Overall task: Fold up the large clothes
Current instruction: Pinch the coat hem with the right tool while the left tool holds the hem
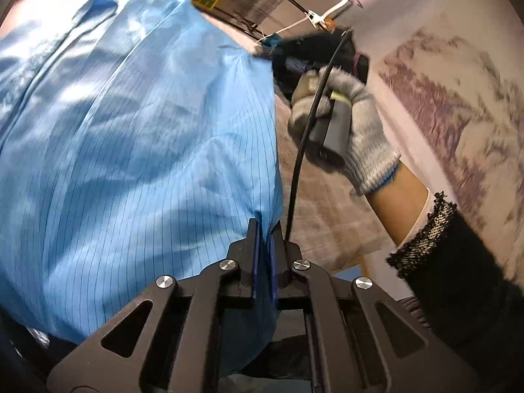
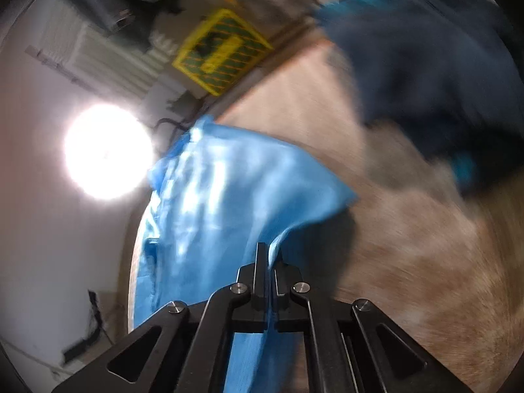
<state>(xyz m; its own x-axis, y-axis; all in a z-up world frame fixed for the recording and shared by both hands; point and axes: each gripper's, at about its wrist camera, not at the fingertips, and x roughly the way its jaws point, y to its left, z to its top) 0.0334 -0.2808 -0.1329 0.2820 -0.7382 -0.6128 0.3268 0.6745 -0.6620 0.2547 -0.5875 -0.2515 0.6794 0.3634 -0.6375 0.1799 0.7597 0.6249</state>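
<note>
A light blue pinstriped garment (image 1: 131, 137) fills most of the left wrist view, lifted and stretched taut above a brownish mottled surface (image 1: 327, 216); the right wrist view shows the same cloth (image 2: 229, 203) draped and hanging, with a darker blue heap of fabric (image 2: 432, 75) lying well apart at the upper right, too blurred to name further. The left gripper (image 1: 265, 229) is clenched on an edge of the garment, the cloth pinched between its blue pads. The right gripper (image 2: 269, 255) is likewise clamped tight on a fold of the garment. In the left wrist view a hand in a grey knit glove (image 1: 353, 131) grasps the handle of the other gripper, with a black cable (image 1: 301, 150) running past it. A bright lamp (image 2: 108, 150) glares at the left.
</note>
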